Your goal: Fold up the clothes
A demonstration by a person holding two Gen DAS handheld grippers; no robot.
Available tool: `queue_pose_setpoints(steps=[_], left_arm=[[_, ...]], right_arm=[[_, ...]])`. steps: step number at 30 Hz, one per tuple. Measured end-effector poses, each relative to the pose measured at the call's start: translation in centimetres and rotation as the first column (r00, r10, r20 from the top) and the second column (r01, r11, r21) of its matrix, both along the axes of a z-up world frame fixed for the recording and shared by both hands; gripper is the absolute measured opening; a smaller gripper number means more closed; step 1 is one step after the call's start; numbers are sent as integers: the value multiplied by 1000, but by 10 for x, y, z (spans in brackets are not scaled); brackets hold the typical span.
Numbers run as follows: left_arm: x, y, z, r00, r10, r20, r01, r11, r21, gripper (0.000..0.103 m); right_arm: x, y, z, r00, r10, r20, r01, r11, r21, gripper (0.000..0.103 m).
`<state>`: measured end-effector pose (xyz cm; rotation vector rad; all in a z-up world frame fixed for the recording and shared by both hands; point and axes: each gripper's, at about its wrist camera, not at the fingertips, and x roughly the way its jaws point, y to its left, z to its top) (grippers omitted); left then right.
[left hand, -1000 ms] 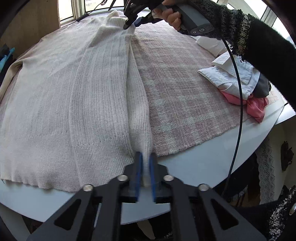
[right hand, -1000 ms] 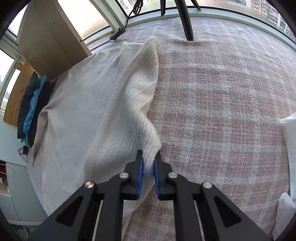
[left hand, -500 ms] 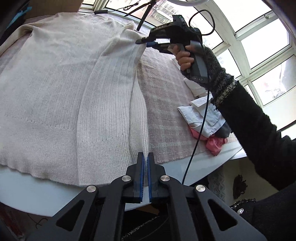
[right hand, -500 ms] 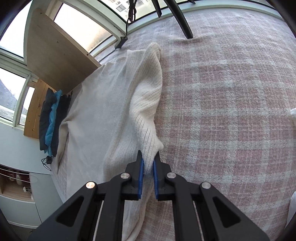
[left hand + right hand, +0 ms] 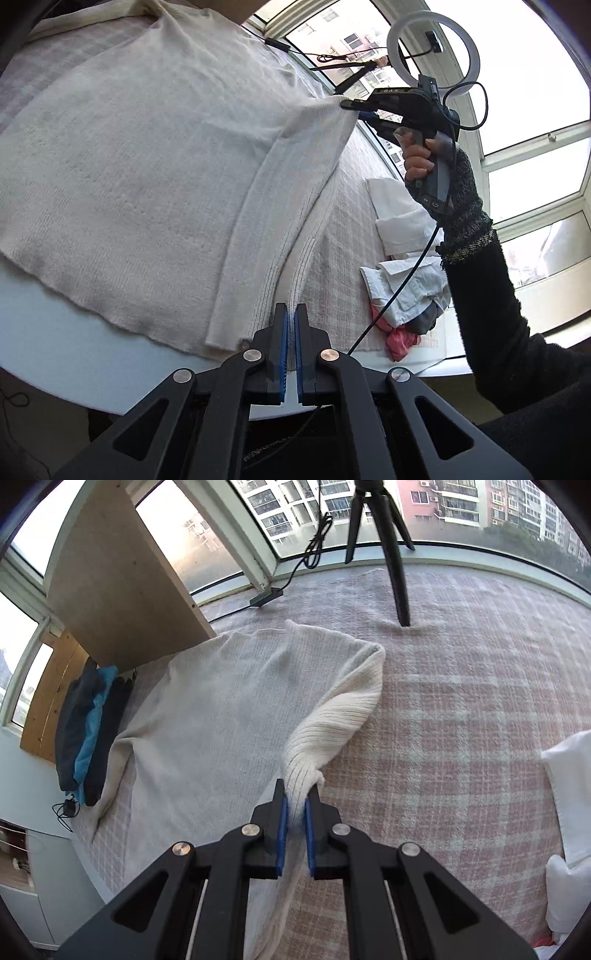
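The cream sweater [image 5: 147, 166] is lying spread on the pink plaid blanket [image 5: 461, 709]; the left gripper [image 5: 291, 321] is pinching the sweater's hem edge, jaws nearly closed; the right gripper [image 5: 295, 805] is clamping the shoulder fold, lifting it above the blanket; a clothes pile [image 5: 406, 288] is sitting beside the sweater.
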<state>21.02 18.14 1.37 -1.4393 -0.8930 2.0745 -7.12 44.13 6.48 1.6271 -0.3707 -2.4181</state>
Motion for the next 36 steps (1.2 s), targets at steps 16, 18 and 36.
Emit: queue_pose_setpoints(steps=[16,18,36], left_arm=[[-3,-49,-40,992,85,97,-78,994,-76,3],[-2,-52,-32,993,81,81,-73,992,-104,3],[-40,-33,-16,995,-73,70,89,960,-266,4]], right_arm=[[-43,-156,-56,937,333,106,-347,922,173,20],[-39,-149,-39,925,371,78,-377,921,93,21],[-91,-102,-45,974,99,205,-117,990,77,38]])
